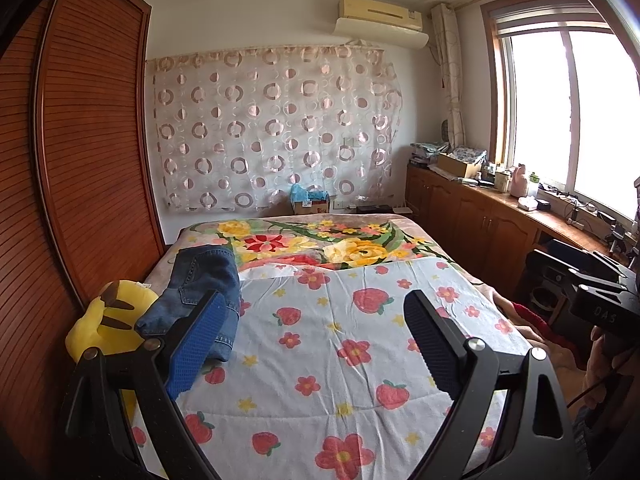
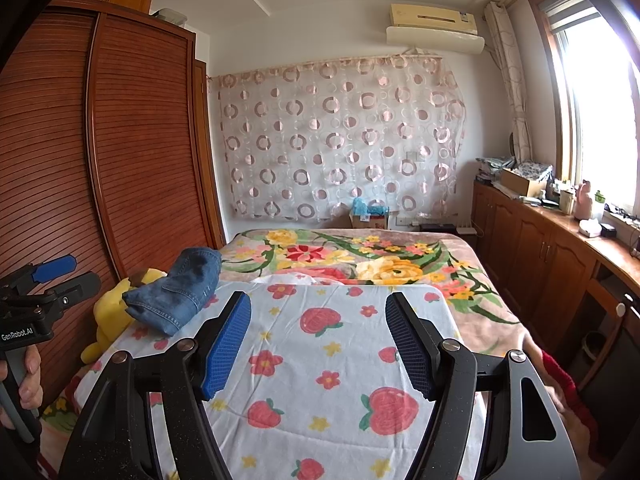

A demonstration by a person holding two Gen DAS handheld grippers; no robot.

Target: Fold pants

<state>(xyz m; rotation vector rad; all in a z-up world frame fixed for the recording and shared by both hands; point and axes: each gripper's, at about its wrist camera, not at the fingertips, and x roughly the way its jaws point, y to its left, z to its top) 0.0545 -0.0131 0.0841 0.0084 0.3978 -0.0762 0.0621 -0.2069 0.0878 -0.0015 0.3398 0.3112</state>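
Folded blue denim pants (image 2: 176, 288) lie on the strawberry-print quilt (image 2: 320, 360)
Folding looks complete; left tongs (image 1: 316, 336) and right tongs (image 2: 320, 340) gape empty; next likely withdrawal.

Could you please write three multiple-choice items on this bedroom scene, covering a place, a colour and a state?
1. Where do the jeans lie?
A. at the strawberry quilt's left edge, beside the yellow plush toy
B. on the window counter
C. on the floor

2. What colour is the plush toy?
A. green
B. yellow
C. white

3. How does the left hand-held gripper stand?
A. shut on the jeans
B. shut on the quilt
C. open, holding nothing

Answers: 1 A, the denim bundle rests there; 2 B, yellow shows in both views; 3 C, its fingers stand apart with only quilt behind them.
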